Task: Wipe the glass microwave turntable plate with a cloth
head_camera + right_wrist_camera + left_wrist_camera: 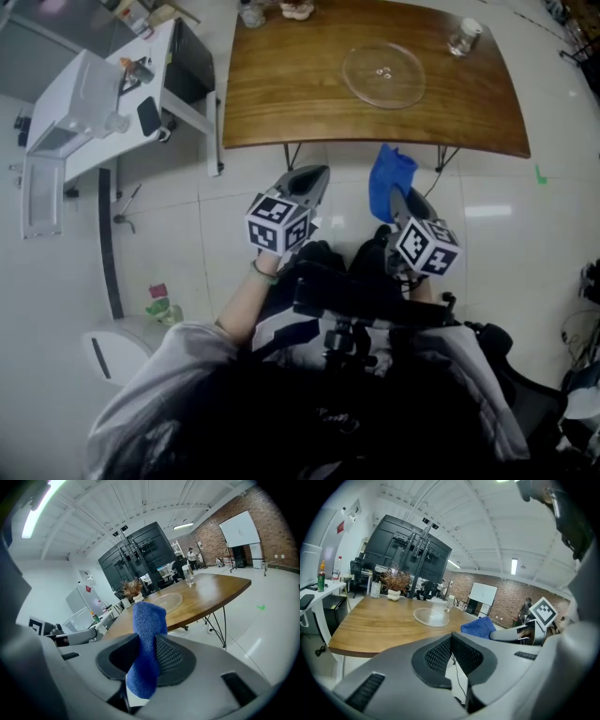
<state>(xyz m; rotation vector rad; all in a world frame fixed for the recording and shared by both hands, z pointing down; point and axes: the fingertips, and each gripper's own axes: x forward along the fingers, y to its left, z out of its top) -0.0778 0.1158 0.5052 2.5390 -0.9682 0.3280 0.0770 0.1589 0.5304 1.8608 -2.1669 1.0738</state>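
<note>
We find the plate (383,75) on the desk (281,103), a jar (464,37) to the plate's right, and the cloth (389,178) before the desk's near edge.

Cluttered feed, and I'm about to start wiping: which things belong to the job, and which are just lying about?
Job: plate; cloth, clamped in the right gripper's jaws; left gripper, shut and empty.
Lying about: jar; vase; side desk.

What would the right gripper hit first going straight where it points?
The right gripper, shut on the blue cloth, would probably reach the wooden table first, short of the glass plate; depth is unclear.
</note>
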